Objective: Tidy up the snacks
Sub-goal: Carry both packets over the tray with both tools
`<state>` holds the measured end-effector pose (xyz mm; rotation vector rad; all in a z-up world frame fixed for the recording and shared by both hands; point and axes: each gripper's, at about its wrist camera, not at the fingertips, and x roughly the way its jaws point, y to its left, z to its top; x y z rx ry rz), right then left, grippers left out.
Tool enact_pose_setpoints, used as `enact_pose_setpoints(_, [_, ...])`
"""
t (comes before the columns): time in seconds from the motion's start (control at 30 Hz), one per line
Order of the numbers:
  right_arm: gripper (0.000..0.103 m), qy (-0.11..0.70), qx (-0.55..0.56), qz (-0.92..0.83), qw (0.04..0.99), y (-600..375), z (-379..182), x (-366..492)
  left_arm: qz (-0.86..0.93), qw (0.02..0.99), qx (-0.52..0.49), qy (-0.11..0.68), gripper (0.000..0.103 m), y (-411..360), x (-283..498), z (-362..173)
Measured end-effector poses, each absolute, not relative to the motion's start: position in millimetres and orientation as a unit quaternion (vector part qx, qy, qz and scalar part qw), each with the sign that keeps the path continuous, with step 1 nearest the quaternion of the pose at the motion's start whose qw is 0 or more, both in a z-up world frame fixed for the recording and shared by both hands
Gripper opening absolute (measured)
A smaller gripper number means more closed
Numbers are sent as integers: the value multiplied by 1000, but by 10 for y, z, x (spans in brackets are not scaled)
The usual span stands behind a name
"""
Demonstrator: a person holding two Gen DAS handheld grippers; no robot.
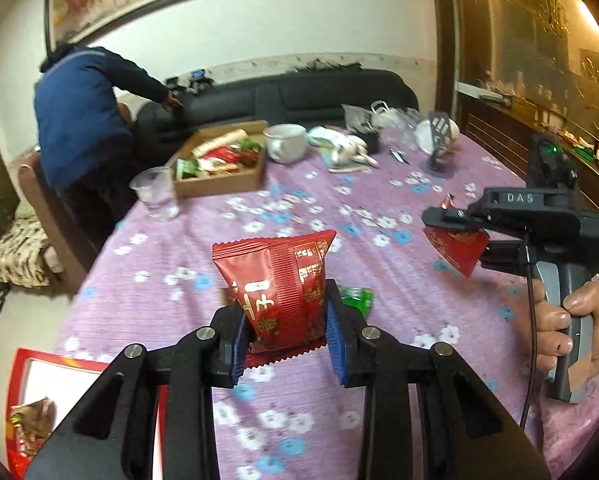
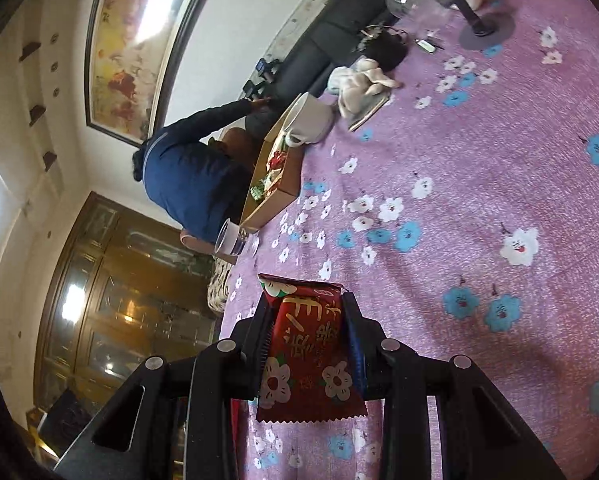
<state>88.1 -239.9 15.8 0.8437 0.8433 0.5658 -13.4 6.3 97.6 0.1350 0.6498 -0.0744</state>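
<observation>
My left gripper [image 1: 285, 344] is shut on a red snack packet [image 1: 277, 280], held upright above the purple flowered tablecloth [image 1: 299, 216]. My right gripper [image 2: 307, 344] is shut on another red packet with white flowers [image 2: 309, 356]; it also shows in the left wrist view [image 1: 455, 248], held at the right, above the table. A cardboard box [image 1: 223, 184] with several snacks stands at the far left of the table; it also shows in the right wrist view [image 2: 275, 200]. A green packet [image 1: 357, 298] lies on the cloth behind my left fingers.
A clear plastic cup [image 1: 155, 194] stands beside the box, a white bowl [image 1: 285, 142] behind it. A cloth, bags and a black stand [image 1: 439, 148] clutter the far side. A red-edged tray [image 1: 59, 392] sits near left. A person in blue [image 1: 83, 120] bends by the sofa.
</observation>
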Motion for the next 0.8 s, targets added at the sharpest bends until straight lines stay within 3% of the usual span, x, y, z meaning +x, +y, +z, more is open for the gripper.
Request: enact_pose_setpoints(0.8, [33,389,292,256,835,-2051,179,789,21,960,46,277,30,703,-594,1098])
